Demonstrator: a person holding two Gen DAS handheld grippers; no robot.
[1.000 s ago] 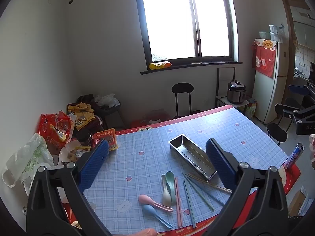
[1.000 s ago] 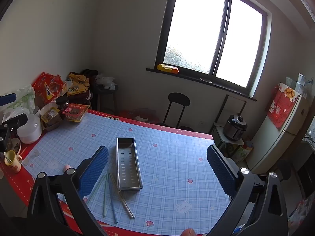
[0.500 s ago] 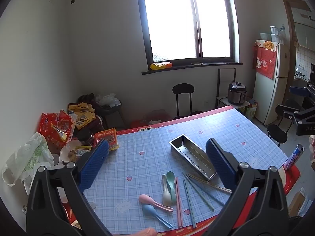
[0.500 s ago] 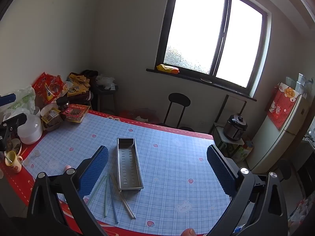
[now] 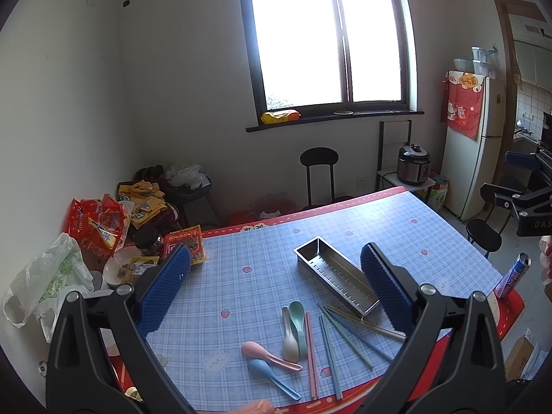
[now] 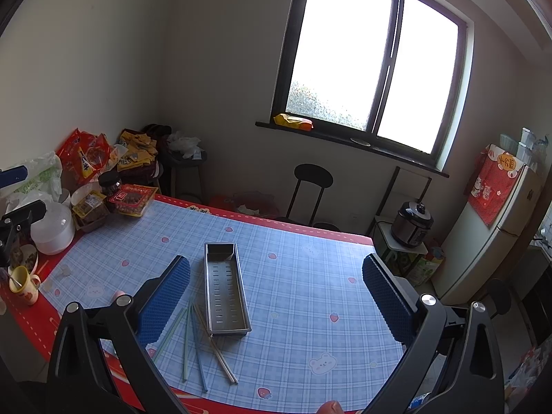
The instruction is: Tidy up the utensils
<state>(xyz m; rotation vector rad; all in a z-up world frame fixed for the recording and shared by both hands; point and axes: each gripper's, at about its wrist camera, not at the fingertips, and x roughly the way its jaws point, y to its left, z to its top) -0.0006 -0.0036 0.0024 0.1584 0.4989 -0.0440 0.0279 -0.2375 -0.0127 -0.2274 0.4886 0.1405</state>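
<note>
While both grippers hang above the table with their blue pads spread wide and nothing between them, the left gripper [image 5: 274, 289] looks the better placed for the first pick, a judgement from how the utensils sit in its view. Straight ahead of and below its fingers lie the spoons [image 5: 293, 331], a white and a green one nested side by side, with a pink spoon [image 5: 265, 353] and a blue spoon [image 5: 272, 376] nearer the table edge. Just beside them the chopsticks [image 5: 331, 348] fan out, long axes running roughly away from the camera toward the near end of the metal tray [image 5: 336, 274], which lies empty and slanted just beyond, its near corner resting over a pair of them. From the right gripper [image 6: 276, 295] the tray [image 6: 226, 289] runs lengthwise straight ahead, and the chopsticks [image 6: 193, 345] lie off toward its left finger, so that hand seems nearer the tray than the spoons. Its left finger hides nearly all the spoons; only a pink tip shows. A fingertip pokes in at the bottom edge of each view, cut off.
</note>
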